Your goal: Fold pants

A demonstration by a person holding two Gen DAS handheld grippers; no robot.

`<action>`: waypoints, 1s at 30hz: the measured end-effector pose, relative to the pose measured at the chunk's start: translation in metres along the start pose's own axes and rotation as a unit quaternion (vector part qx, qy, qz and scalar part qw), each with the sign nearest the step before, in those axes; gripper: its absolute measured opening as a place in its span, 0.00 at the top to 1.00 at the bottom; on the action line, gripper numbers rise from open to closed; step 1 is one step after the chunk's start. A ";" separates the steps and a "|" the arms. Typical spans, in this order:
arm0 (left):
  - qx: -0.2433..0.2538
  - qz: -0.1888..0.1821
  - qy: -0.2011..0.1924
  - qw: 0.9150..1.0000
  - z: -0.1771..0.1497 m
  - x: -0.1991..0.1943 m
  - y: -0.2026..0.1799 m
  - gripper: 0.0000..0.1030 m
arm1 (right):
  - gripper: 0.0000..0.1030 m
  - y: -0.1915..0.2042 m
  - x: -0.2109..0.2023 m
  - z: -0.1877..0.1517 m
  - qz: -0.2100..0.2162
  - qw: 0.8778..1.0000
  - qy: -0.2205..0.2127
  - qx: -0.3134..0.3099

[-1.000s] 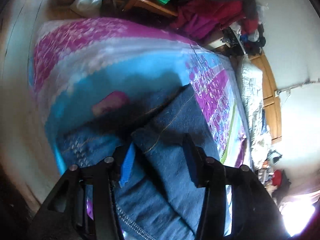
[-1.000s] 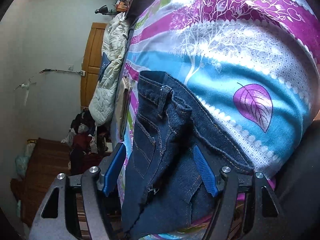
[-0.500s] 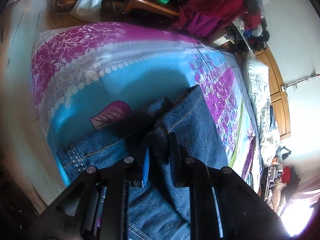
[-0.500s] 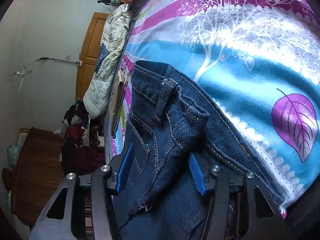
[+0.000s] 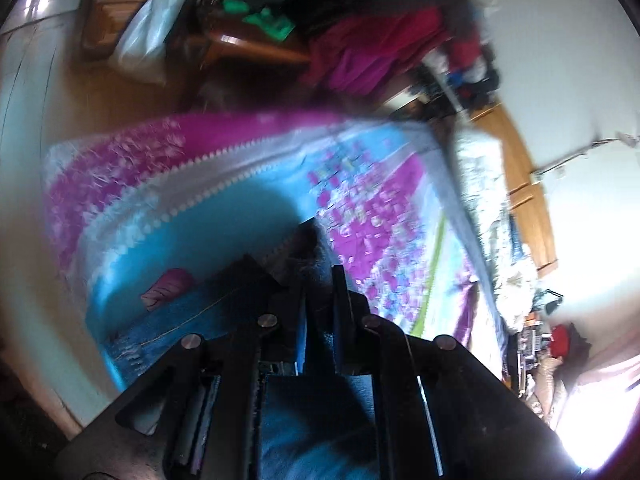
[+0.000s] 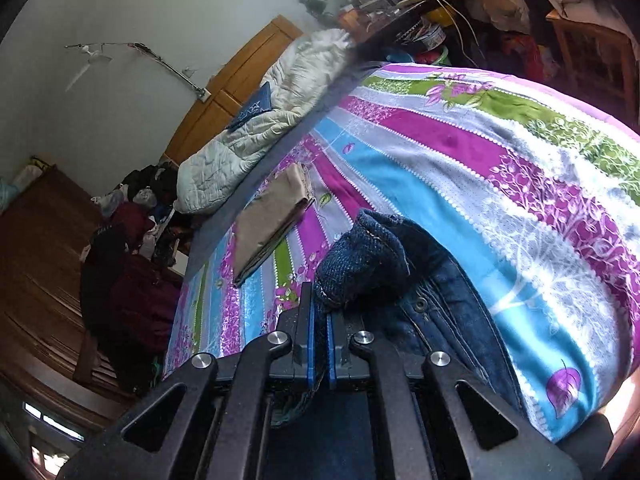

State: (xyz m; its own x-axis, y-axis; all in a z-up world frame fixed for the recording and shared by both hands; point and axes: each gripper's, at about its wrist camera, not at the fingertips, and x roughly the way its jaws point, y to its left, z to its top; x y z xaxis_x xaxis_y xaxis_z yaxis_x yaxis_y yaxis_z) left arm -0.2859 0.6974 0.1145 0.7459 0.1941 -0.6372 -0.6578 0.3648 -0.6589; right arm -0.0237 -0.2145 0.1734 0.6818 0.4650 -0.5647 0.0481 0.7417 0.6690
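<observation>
The left tongs [image 5: 318,280] are closed on a fold of the blue jeans [image 5: 208,312], a narrow strip of denim pinched between the two black fingers; this view is blurred, so finer detail is lost. The jeans lie at the near edge of the bed, on a striped bedspread [image 5: 224,216] of blue, purple and white, with a purple leaf print [image 5: 166,286] just to the left of the denim. Far beyond the bed a heap of dark red clothes [image 5: 372,52] sits on wooden furniture.

In the right wrist view, the right tongs [image 6: 319,322] are clamped shut on the jeans [image 6: 372,264], their blue pads pressed together around the cloth, which bunches up in a rounded lump just past the fingertips. A metal button [image 6: 420,304] shows on the denim to the right of the lump. Further left and farther off, folded tan trousers [image 6: 272,216] rest on the bedspread [image 6: 480,184], well apart from the jeans. A pale quilted duvet [image 6: 260,136] lies along the far side of the bed.
</observation>
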 end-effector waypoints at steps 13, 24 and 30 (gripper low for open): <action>-0.029 0.052 0.024 0.998 -0.045 0.007 0.084 0.89 | 0.94 -0.057 0.004 -0.055 -0.081 0.994 0.078 -0.006; -0.024 0.054 0.028 0.998 -0.050 0.005 0.097 0.89 | 0.96 -0.083 -0.023 -0.080 -0.089 0.992 0.086 -0.010; -0.044 0.034 0.014 0.998 -0.049 -0.004 0.100 0.89 | 0.96 -0.092 -0.041 -0.098 -0.095 0.991 0.097 -0.007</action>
State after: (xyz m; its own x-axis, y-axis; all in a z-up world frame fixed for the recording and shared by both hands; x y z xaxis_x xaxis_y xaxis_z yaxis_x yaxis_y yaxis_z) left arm -0.3599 0.6885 0.0317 0.6974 0.1887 -0.6914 -0.7137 0.2706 -0.6460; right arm -0.1279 -0.2544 0.0870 0.5092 0.3991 -0.7626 0.1504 0.8311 0.5354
